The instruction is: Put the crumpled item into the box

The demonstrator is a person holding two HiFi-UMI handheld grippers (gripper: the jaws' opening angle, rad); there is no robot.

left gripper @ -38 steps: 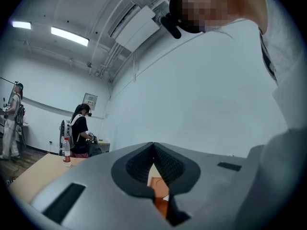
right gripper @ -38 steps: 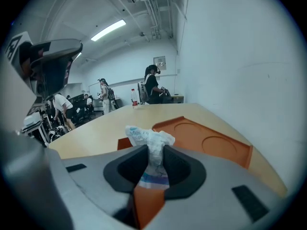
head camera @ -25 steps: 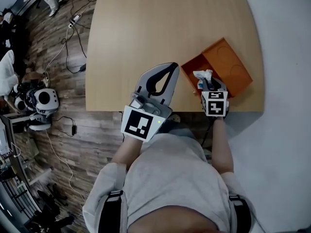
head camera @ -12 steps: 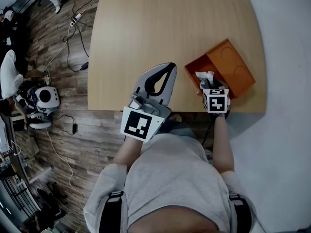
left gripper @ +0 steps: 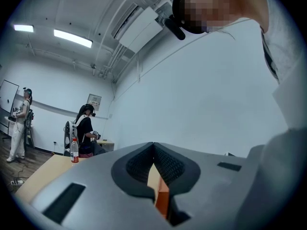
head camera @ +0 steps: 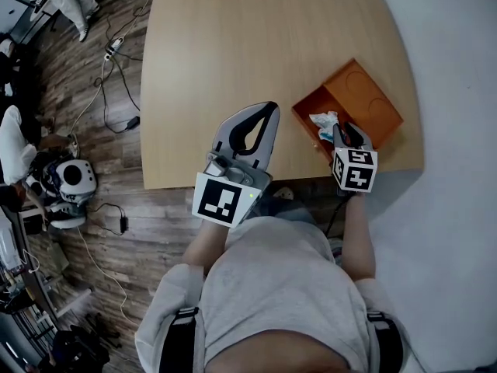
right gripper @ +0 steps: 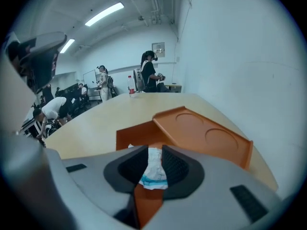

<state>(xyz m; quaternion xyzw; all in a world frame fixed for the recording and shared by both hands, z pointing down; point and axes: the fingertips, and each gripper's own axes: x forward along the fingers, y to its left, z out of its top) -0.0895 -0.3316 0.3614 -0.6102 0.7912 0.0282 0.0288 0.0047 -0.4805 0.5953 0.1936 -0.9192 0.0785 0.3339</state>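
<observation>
two grey grippers hang over the near edge of a smooth wood table (head camera: 233, 45). the left gripper (head camera: 265, 113) has its jaws together at the tips, with nothing in them. the right gripper (head camera: 347, 130) is at the orange box (head camera: 304, 112) on the near right. its jaws are opening, with the paper (head camera: 324, 120) between its bumpy black pads (right gripper: 175, 166). the paper is white with a blue bit, all wrinkled, and sits in the box's open part. the flat lid (head camera: 361, 92) has two round dents.
</observation>
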